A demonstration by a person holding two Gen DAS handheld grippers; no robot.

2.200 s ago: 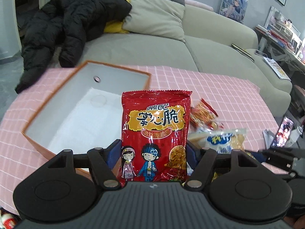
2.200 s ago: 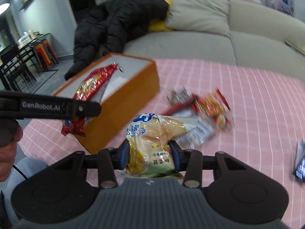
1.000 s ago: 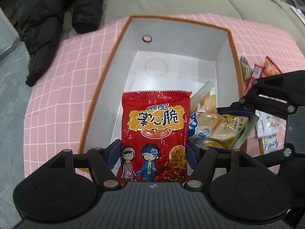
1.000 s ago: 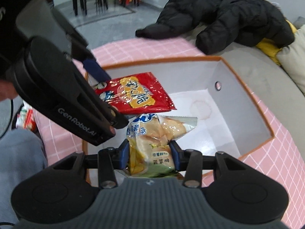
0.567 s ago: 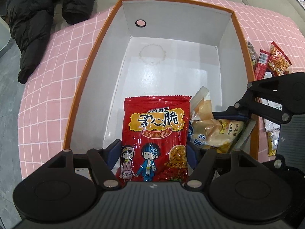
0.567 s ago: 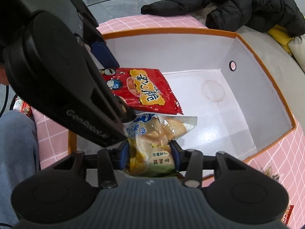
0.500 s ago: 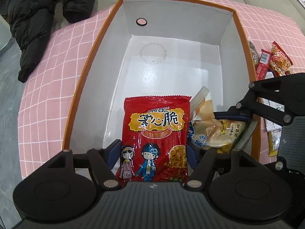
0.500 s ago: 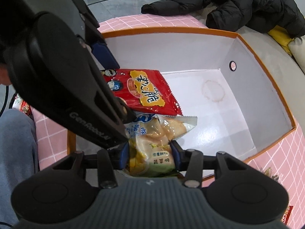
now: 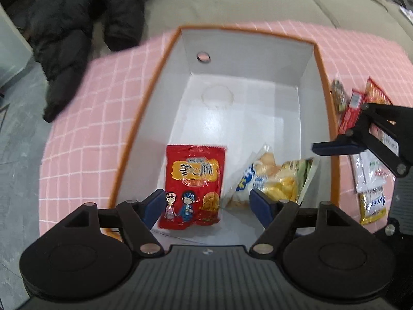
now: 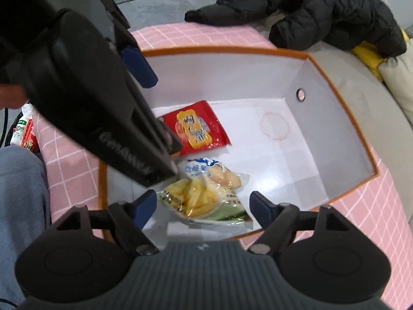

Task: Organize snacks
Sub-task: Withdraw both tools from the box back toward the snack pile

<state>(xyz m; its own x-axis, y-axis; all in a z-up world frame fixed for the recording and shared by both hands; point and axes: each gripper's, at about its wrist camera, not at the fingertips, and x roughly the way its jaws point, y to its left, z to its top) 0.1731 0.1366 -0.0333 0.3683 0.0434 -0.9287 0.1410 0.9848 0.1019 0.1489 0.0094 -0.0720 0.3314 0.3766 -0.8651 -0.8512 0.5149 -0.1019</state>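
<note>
Pink checked tablecloth [image 9: 98, 108] spreads across the whole table, with a grey sofa [image 9: 232, 2] behind it and a black puffer jacket [image 9: 77, 20] draped over the sofa's edge. On the cloth sits the big orange-rimmed cardboard box with white inner walls [image 9: 307, 59], and both grippers hang over its near end, pointing steeply down into it.

Left gripper [image 9: 207, 204]: jaws opening, pads spread wide, and the red foil snack packet with two cartoon children [image 9: 195, 180] lies flat on the box floor between them, touched by neither pad. From the right wrist view that same red packet [image 10: 198, 129] lies against the near-left part of the floor, partly hidden behind the left gripper's black body.

Right gripper [image 10: 204, 205]: jaws opening too, blue pads well apart, and the clear bag of yellow crisps with blue and green print [image 10: 206, 196] lies loose on the floor between them, free of both pads. In the left wrist view the crisps bag [image 9: 273, 178] sits just beside the red packet, on its right, leaning towards the box's right wall.

Outside the box, along its right wall, a scatter of small snack packets [image 9: 371, 178] lies on the cloth, red ones further back, white and yellow ones nearer. At the far left of the right wrist view, a person's grey-blue trouser leg [image 10: 18, 196] shows at the table's edge.
</note>
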